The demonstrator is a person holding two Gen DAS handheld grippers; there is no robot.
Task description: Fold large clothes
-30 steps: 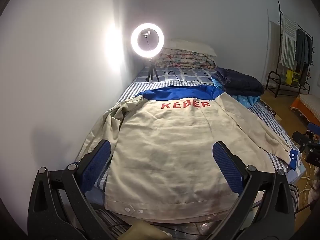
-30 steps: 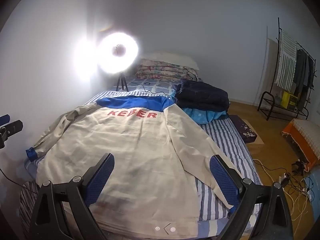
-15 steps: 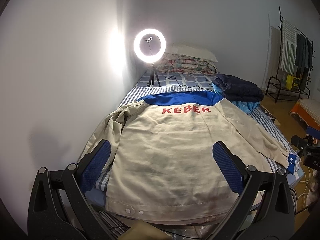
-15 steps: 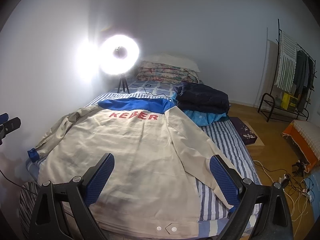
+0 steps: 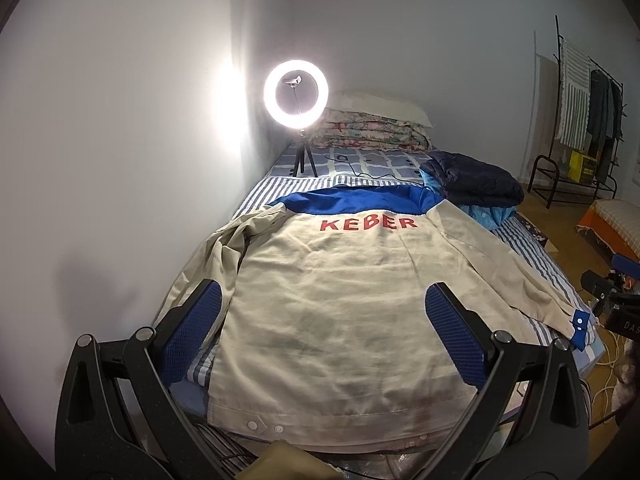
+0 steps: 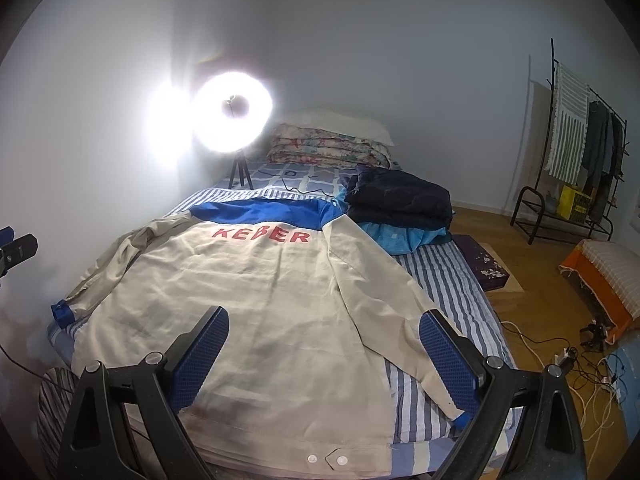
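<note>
**A big jacket lies flat on the bed**

A big beige jacket (image 5: 340,300) lies spread out on the bed (image 6: 444,280), back side up. It has a blue collar part (image 5: 352,200) at the far end and red letters (image 5: 368,224) that spell KEBER just below the blue. The bottom hem with two white snaps (image 6: 326,459) is at the near end of the bed.

The left sleeve (image 5: 224,248) is bunched up next to the wall (image 5: 120,160). The right sleeve (image 6: 384,308) lies long and straight over the striped sheet, and its blue cuff (image 5: 580,326) sits near the edge of the bed.

The left gripper (image 5: 324,332) hangs above the near part of the jacket. Its jaws are spread wide and hold nothing. The right gripper (image 6: 324,356) also hangs above the jacket, near the right sleeve. Its jaws are spread wide too, with nothing in them.

A bright ring light (image 5: 296,94) stands on a little tripod at the far end of the bed. Beside it is a pile of folded blankets (image 6: 332,146). A dark blue folded bundle (image 6: 400,196) lies just beside the jacket's right shoulder. A clothes rack (image 6: 580,140) stands by the far wall.
</note>
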